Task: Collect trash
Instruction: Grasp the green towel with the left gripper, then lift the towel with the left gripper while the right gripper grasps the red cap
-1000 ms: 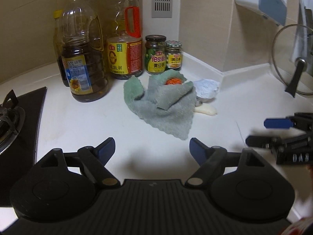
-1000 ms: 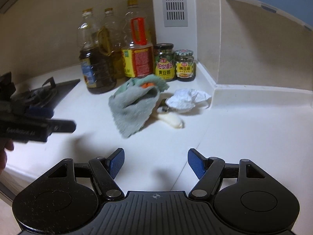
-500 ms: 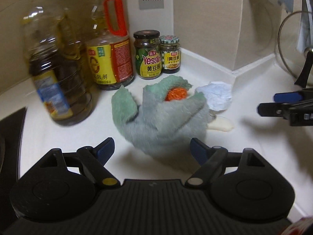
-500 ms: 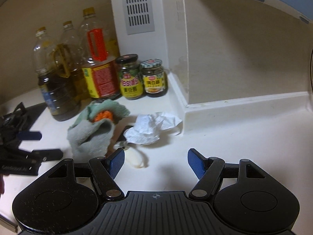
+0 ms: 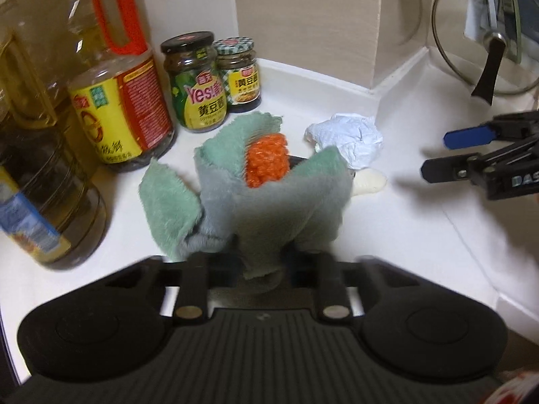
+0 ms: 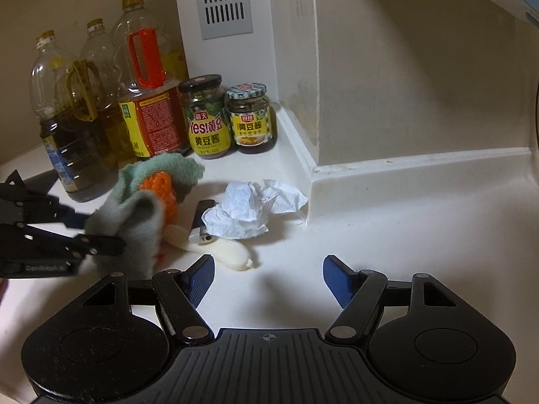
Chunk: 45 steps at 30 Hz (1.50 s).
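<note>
My left gripper has its jaws drawn tight on the near edge of the grey-green cloth, which bunches up between them and hides the pads. The cloth rises from the pinch in loose folds, and a bright orange mesh scrubber sits cupped in its upper folds. Seen from my right wrist, the same cloth hangs off my left fingers with the scrubber showing at its top.

My right gripper stands about half open with nothing between its blue pads, hovering over bare white counter. Just ahead of it lies a pale, sausage-shaped piece, touching a small metal and black object I cannot identify. Behind these sits the crumpled white paper, near the foot of the wall corner and just beside the cloth.

Farther back, two jars of soybean paste stand side by side against the wall, with tall oil bottles to their left. In the left wrist view a glass pot lid leans upright at the far right.
</note>
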Each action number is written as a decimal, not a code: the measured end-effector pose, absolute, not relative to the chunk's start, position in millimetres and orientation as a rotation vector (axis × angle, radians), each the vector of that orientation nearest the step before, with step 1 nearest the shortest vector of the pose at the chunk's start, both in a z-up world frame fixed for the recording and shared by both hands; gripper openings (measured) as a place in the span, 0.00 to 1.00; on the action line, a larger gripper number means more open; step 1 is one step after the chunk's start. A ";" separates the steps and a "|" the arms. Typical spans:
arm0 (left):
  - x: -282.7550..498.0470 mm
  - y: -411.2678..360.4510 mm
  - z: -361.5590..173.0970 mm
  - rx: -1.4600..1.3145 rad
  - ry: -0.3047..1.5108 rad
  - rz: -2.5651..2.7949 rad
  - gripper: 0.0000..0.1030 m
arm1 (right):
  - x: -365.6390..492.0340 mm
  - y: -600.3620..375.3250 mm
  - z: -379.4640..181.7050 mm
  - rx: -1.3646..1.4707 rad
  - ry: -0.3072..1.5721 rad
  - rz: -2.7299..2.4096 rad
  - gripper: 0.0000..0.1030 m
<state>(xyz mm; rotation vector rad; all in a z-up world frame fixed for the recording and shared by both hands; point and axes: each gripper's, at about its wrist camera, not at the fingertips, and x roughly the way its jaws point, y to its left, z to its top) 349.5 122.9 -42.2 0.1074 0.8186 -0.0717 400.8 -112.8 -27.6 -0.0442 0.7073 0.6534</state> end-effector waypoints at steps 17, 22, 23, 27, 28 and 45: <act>224.4 177.0 22.4 -0.062 0.690 0.186 0.08 | 374.4 -36.7 -19.5 -0.126 0.650 0.903 0.69; 199.1 192.2 23.2 -0.089 0.707 0.235 0.08 | 355.6 -18.0 -25.2 -0.154 0.669 0.997 0.69; 195.3 192.9 21.7 -0.093 0.715 0.234 0.08 | 351.3 -15.1 -26.9 -0.167 0.665 1.010 0.69; 188.6 189.8 9.2 -0.093 0.758 0.220 0.08 | 348.4 -2.3 -33.0 -0.190 0.653 0.956 0.69; 188.7 188.8 5.9 -0.092 0.770 0.215 0.08 | 350.1 0.8 -34.4 -0.191 0.648 0.928 0.69; 237.9 193.7 -29.9 -0.051 0.850 0.152 0.74 | 344.3 -5.0 -40.9 -0.215 0.660 0.874 0.25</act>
